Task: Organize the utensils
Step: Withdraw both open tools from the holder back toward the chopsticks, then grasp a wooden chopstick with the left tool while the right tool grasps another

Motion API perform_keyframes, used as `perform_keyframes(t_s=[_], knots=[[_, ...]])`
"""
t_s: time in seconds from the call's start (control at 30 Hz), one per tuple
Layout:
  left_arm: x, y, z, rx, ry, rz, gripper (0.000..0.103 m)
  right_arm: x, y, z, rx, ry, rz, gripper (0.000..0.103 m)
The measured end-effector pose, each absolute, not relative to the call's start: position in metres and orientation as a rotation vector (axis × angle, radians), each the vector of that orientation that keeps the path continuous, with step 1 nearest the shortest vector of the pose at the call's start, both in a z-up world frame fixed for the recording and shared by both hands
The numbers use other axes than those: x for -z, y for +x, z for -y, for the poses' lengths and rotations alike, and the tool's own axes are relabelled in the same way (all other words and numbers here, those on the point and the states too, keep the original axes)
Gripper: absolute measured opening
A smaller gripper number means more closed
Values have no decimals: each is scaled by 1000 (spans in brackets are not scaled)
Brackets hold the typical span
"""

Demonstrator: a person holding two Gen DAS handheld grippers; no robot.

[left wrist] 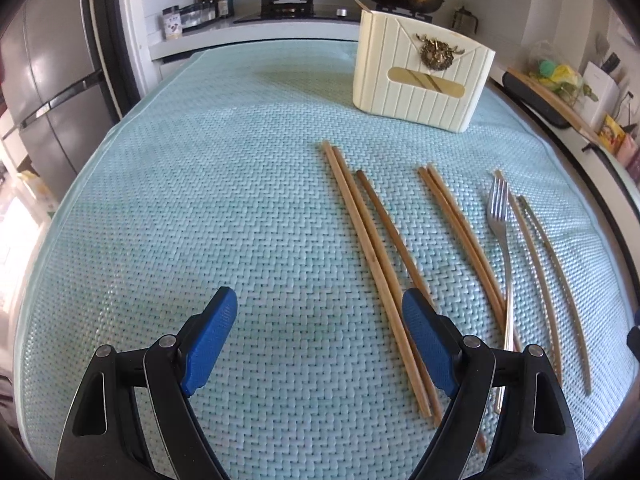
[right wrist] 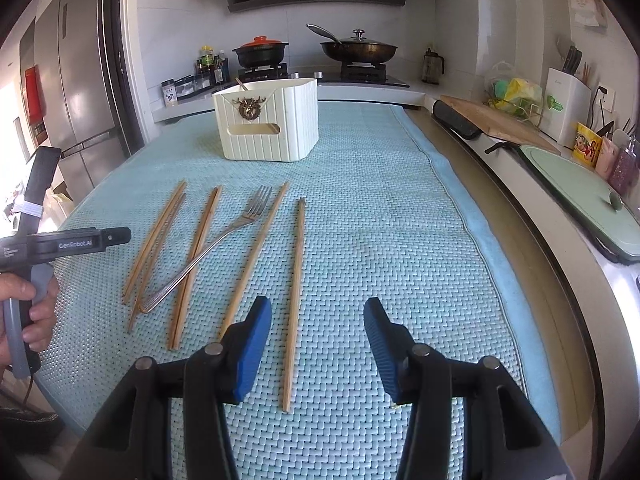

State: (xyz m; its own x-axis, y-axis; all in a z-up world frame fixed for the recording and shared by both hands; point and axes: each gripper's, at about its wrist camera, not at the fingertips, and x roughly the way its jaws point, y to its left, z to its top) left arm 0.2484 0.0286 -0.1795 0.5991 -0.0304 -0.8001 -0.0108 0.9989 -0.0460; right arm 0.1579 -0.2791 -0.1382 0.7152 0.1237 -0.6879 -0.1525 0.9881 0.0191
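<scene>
Several wooden chopsticks [left wrist: 372,248] and a metal fork [left wrist: 500,232] lie side by side on the pale blue woven mat [left wrist: 200,200]. Behind them stands a cream ribbed utensil holder [left wrist: 424,80] with something wooden inside. My left gripper [left wrist: 320,294] hangs open over the mat, and its right finger [left wrist: 424,328] is above the near ends of the leftmost chopsticks. My right gripper [right wrist: 317,304] is also open with nothing held. The rightmost chopstick [right wrist: 295,288] runs under its gap, close to the left finger [right wrist: 252,340]. The fork [right wrist: 224,240] crosses over a chopstick pair.
A person's hand [right wrist: 28,304] holds the left gripper's handle [right wrist: 72,242] at the left edge. Beyond the mat are a stove with a black pot [right wrist: 261,54] and a pan [right wrist: 360,50]. A cutting board [right wrist: 492,120] and a knife block [right wrist: 568,104] line the right counter. A fridge [right wrist: 76,112] stands left.
</scene>
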Motion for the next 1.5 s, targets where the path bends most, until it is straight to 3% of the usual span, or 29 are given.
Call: perform_keyframes(t_s=[0.63, 1.1, 1.2, 1.5], knots=[[195, 262, -33, -26, -26, -972, 89, 156, 172, 276, -190, -35, -835, 49], [197, 304, -49, 6, -8, -1002, 92, 187, 238, 253, -239, -156, -962, 45], [197, 323, -53, 9, -13, -1011, 90, 186, 260, 250, -257, -145, -977, 37], [194, 376, -46, 55, 9, -1041, 73, 186, 321, 237, -270, -139, -992, 28]])
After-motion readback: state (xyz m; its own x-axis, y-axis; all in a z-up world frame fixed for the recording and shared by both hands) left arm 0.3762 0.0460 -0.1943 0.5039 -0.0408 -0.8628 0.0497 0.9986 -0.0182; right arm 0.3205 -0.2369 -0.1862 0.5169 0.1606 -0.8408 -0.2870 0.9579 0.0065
